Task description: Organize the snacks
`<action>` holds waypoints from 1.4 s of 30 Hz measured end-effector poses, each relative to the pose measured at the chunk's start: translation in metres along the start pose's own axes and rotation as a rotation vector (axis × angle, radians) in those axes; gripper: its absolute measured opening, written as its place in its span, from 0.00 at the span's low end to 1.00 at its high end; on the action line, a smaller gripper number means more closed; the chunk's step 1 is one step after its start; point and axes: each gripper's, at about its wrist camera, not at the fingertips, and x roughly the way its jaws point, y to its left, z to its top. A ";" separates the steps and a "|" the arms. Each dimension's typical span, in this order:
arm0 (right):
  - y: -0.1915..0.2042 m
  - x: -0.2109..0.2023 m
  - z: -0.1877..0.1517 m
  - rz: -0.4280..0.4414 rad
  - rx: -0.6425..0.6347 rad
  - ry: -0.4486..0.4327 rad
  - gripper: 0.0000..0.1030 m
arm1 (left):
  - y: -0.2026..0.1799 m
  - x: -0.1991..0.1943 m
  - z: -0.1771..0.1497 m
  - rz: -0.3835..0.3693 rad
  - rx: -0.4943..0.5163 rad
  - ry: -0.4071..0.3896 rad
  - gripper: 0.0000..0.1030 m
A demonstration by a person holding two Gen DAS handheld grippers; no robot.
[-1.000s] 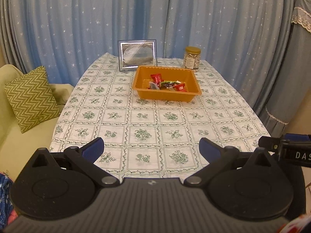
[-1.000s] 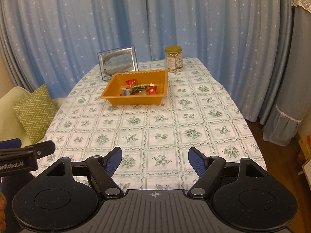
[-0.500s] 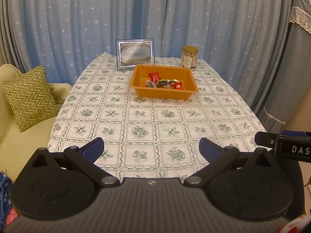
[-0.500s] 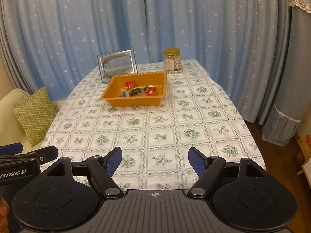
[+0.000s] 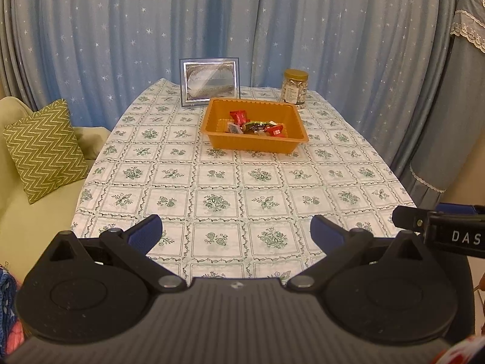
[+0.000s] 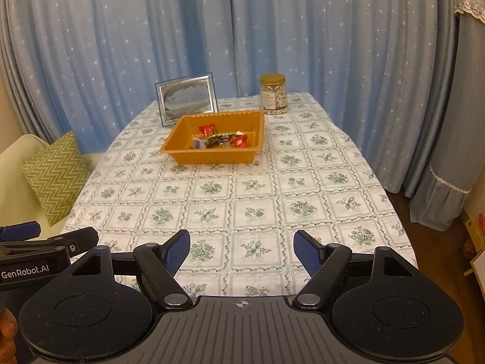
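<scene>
Fingers of both grippers (left (image 5: 236,230), right (image 6: 241,253)) spread apart, holding nothing, well short of the orange tray (image 6: 212,154).

The room is lit with a soft, warm, yellowish light, not very bright. The tablecloth (image 5: 242,182) looks palest near the bottom middle of both views. The orange tray (image 5: 254,144) drops a small dark shadow on the cloth at its near side. Both pictures are sharp in the middle. The curtains (image 6: 121,45) bend round at the edges, and the corners go dark.
</scene>
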 end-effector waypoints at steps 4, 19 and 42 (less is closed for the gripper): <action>0.001 0.001 0.000 0.000 -0.003 0.001 0.73 | 0.001 0.001 -0.001 0.001 -0.004 0.001 1.00; 0.001 0.002 -0.001 -0.002 -0.001 0.001 0.73 | 0.001 0.002 -0.002 0.002 -0.005 0.006 1.00; -0.001 0.003 -0.001 0.001 0.005 0.002 0.73 | 0.002 0.003 -0.003 0.003 -0.008 0.011 1.00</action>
